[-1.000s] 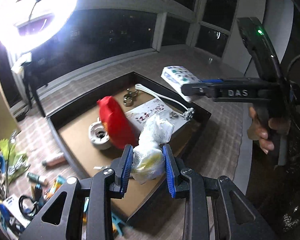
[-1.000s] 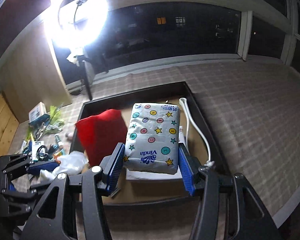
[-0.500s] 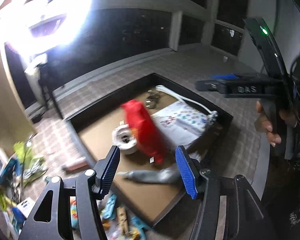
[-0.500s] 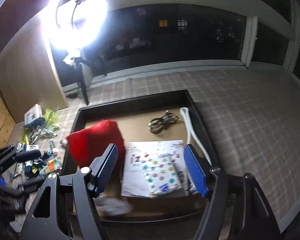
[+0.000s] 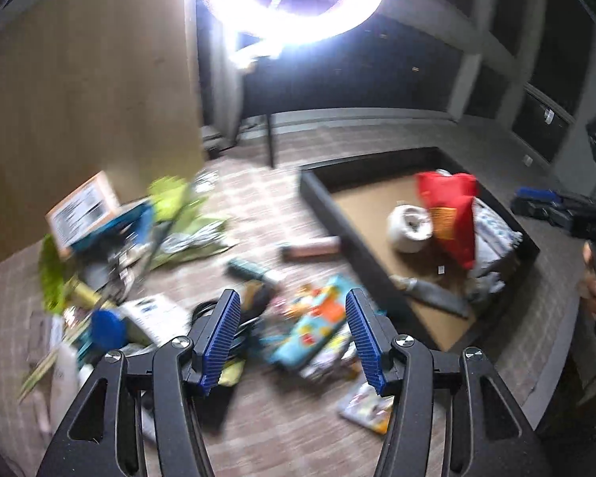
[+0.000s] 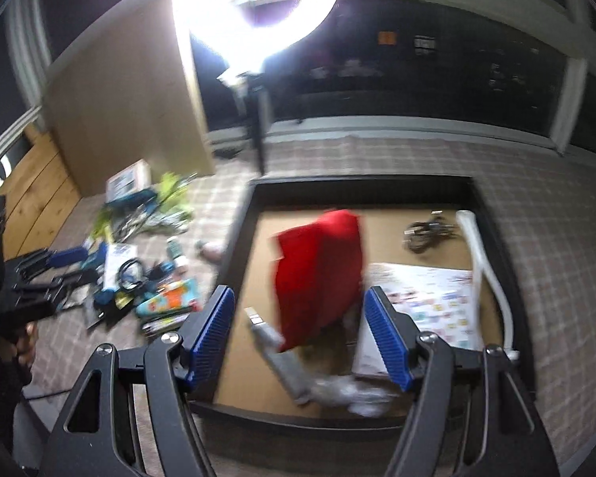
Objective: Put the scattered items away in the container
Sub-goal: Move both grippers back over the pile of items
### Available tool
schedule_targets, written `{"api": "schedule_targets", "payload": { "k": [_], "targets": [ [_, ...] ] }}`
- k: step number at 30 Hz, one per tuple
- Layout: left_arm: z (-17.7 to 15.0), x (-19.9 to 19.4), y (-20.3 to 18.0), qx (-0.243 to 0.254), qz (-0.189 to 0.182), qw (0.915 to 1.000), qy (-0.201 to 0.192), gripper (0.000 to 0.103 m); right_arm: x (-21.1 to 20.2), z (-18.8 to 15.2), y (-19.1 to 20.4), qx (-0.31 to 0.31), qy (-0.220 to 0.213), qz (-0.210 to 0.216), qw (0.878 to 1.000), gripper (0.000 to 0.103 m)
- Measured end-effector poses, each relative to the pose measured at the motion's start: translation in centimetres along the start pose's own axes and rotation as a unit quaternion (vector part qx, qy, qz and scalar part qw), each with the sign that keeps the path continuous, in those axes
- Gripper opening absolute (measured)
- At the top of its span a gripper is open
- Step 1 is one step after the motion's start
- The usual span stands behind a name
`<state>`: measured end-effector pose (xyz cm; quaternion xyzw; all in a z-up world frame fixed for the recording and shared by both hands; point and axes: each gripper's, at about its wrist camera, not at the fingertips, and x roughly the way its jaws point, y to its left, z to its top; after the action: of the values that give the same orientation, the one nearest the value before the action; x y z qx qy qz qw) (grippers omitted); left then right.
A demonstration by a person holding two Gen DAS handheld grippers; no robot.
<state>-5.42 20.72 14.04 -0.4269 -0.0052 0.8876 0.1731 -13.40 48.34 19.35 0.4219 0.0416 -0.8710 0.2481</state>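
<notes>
The black tray (image 5: 322, 198) (image 6: 234, 246) with a brown floor lies on the checked mat. It holds a red bag (image 5: 453, 214) (image 6: 318, 270), a white tape roll (image 5: 407, 226), a plastic bag (image 6: 337, 389), a tissue pack (image 5: 492, 226), a printed sheet (image 6: 429, 302), a white cable (image 6: 480, 262) and a metal clip bundle (image 6: 429, 230). My left gripper (image 5: 294, 338) is open and empty above the scattered pile, over a colourful packet (image 5: 314, 326). My right gripper (image 6: 302, 338) is open and empty above the tray's near edge.
Left of the tray lie a pink tube (image 5: 314, 246), green packaging (image 5: 178, 214) (image 6: 167, 198), a box (image 5: 83, 206), a blue lid (image 5: 107, 330), a black cable (image 6: 129, 274) and a small booklet (image 5: 365, 409). A ring light (image 6: 266, 4) on its stand glares behind. A wooden panel (image 5: 79, 99) stands at the left.
Both grippers opened and dropped their loads: the plastic bag and the tissue pack now lie in the tray. The left gripper swung left over the scattered pile; the right view shifted left too.
</notes>
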Motion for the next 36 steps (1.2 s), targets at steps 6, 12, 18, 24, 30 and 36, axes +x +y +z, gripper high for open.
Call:
{"api": "schedule_targets", "payload": {
  "k": [6,12,18,24,30,36],
  "targets": [
    [-1.8,-0.2,3.3,-0.02,0.019,0.9995,0.017,0.044,3.3,-0.3,5.8,-0.051,0.031,0.038,0.998,0.066],
    [-2.3,1.2,5.4,-0.012,0.016,0.9987,0.047,0.044,6.8,-0.3,10.2,-0.06,0.079,0.09,0.991,0.066],
    [-1.5,3.4,6.5,0.031,0.01,0.997,0.071,0.046,9.9,-2.0,12.9,-0.037,0.129,0.098,0.986,0.066],
    [-0.7,5.7,7.1,0.069,-0.017,0.9931,0.093,0.046,11.8,-2.4,13.4,0.019,0.152,0.08,0.985,0.066],
    [-0.5,7.7,7.7,0.091,-0.052,0.9883,0.111,0.046,13.1,-2.6,14.0,0.067,0.165,0.082,0.981,0.066],
    [-0.3,9.2,8.1,0.104,-0.083,0.9836,0.122,0.046,15.2,-2.6,14.6,0.107,0.186,0.078,0.974,0.052]
  ]
}}
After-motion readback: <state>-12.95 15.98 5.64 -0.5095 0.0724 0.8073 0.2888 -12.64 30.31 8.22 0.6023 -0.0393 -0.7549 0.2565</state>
